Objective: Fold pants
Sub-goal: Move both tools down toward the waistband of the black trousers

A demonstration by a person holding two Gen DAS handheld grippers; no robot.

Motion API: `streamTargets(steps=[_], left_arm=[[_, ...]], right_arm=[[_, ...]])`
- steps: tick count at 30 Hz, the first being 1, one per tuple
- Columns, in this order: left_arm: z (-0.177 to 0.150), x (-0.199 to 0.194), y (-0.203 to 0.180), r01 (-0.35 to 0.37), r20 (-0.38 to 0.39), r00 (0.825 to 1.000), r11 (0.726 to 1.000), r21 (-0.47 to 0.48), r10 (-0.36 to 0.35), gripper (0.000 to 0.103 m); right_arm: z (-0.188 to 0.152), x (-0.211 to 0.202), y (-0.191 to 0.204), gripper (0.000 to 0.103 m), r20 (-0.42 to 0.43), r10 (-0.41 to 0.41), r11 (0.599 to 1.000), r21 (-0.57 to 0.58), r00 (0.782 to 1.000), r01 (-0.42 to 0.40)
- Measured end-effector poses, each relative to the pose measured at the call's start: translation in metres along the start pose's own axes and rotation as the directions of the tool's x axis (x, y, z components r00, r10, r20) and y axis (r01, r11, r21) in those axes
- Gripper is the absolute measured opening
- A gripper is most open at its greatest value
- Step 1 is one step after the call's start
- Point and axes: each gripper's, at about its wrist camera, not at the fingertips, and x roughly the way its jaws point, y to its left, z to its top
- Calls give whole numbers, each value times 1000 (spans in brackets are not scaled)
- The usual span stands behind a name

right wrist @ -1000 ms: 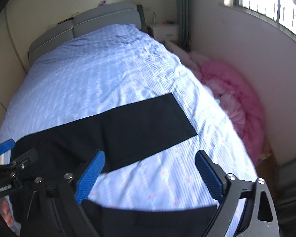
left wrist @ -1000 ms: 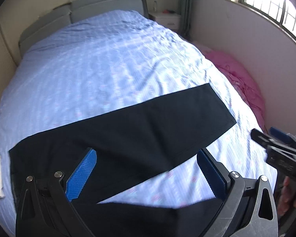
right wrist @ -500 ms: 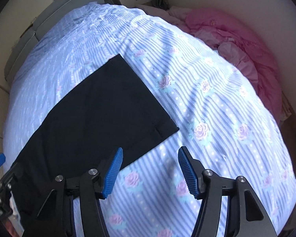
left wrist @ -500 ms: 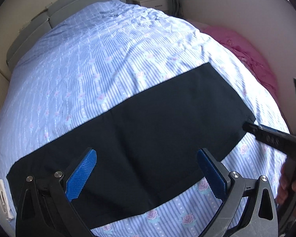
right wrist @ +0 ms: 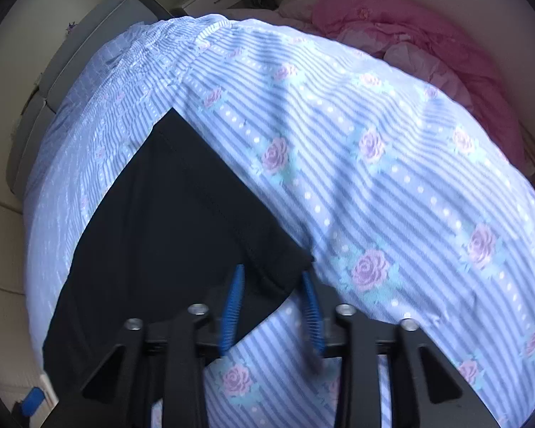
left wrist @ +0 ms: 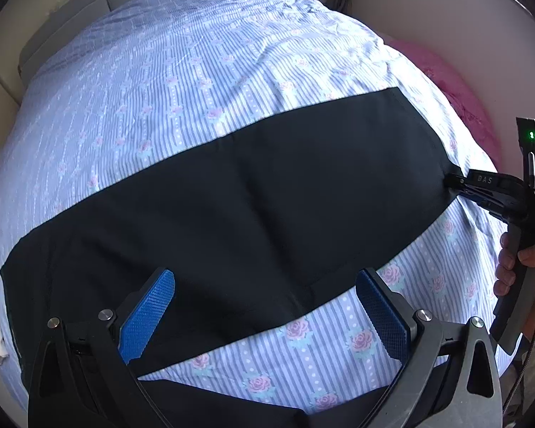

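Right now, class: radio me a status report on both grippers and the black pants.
Left gripper open above black fabric pants. Right gripper closing over the leg's hem corner. Pants flat on striped floral bedsheet; nothing in the way.

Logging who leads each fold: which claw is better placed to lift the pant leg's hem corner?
Right. The right claw straddles the black pants' hem corner, jaws closing around it. The left claw hangs wide open above mid-leg.
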Motion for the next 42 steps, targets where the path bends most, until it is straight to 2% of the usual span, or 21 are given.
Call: streamTargets(steps=[4,7,9,12,14,15,16,18,19,22,24,27,30,34,38,42], left_arm=[[-4,-13,5,4,29,1000,1000,5,-4,103],[-7,-19,10,12,34,999,1000,9,-13,103],[-11,-21,15,16,28,999,1000,-1,-16,103],[-16,-22,22,7,19,1000,1000,-8,-7,103],[-18,-24,32,-10,23,1000,1000,-18,11,103],[-19,-27,38,-16,29,999,1000,-26,16,103],[-19,-29,42,-19,35,999,999,-34,20,103],[-22,-36,57,-22,48,999,998,-61,25,103],[-24,-40,63,-15,57,998,997,-73,20,103],[-35,-58,88,4,88,996,993,-117,7,103],[-48,-76,107,27,121,993,990,-138,-11,103],[-74,-102,136,42,164,986,988,-150,-17,103],[-105,-127,168,48,189,982,984,-170,-16,103],[-149,-151,218,61,186,982,973,-221,-19,103],[-211,-167,278,22,167,986,971,-239,18,103],[-269,-175,328,-35,121,991,975,-221,63,103]], right_arm=[[2,-10,3,16,34,-35,999,-12,999,36],[1,-24,13,10,94,-147,987,-48,985,152],[5,-25,25,9,131,-235,963,-100,963,249],[8,-6,22,9,77,-281,954,-85,957,287],[7,-1,25,12,80,-309,943,-100,948,316],[7,-4,27,23,92,-333,934,-108,939,341],[6,-11,27,46,112,-373,918,-97,921,384],[4,-28,27,65,161,-435,891,-66,886,450],[1,-37,28,65,176,-439,889,-61,881,455],[-16,-74,41,65,192,-406,902,-73,893,426],[-35,-102,61,65,218,-360,911,-126,907,392],[-78,-148,101,65,240,-279,919,-214,930,331],[-127,-184,140,66,228,-178,929,-281,957,240],[-194,-209,191,66,192,-103,922,-349,976,166],[-269,-217,228,66,95,-39,931,-358,995,70],[-353,-213,264,66,25,-53,915,-398,998,59]])
